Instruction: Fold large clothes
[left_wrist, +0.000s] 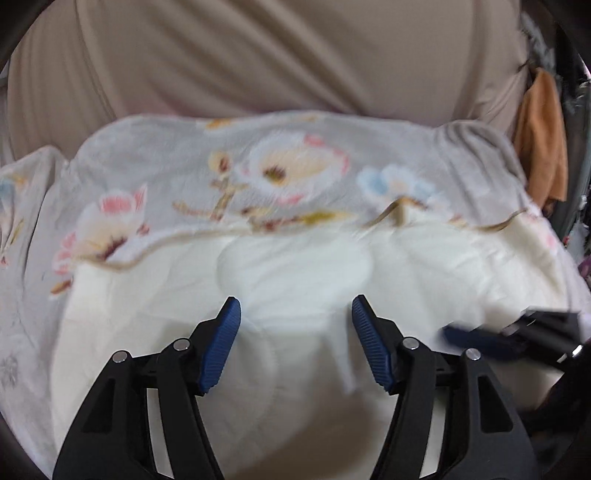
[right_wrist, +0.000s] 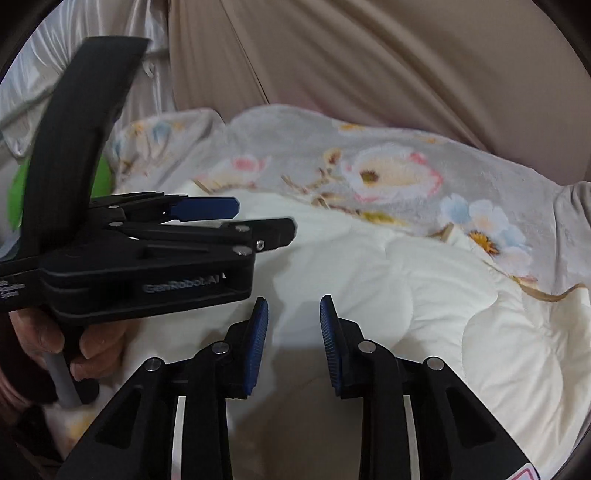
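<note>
Taupe drapery (left_wrist: 258, 55) hangs behind the bed, an orange cloth (left_wrist: 543, 140) at its right edge. Before us the floral quilt (left_wrist: 229, 177) lies with its cream lining (left_wrist: 295, 266) turned up. Our left gripper (left_wrist: 295, 314) and right gripper (right_wrist: 293, 314) hover over the lining, jaws apart, gripping nothing.

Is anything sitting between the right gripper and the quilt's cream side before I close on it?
Nothing visible. The right gripper is open, cream quilt directly ahead of its fingers. The left gripper sits off to its left, over the quilt, not in the path.
</note>
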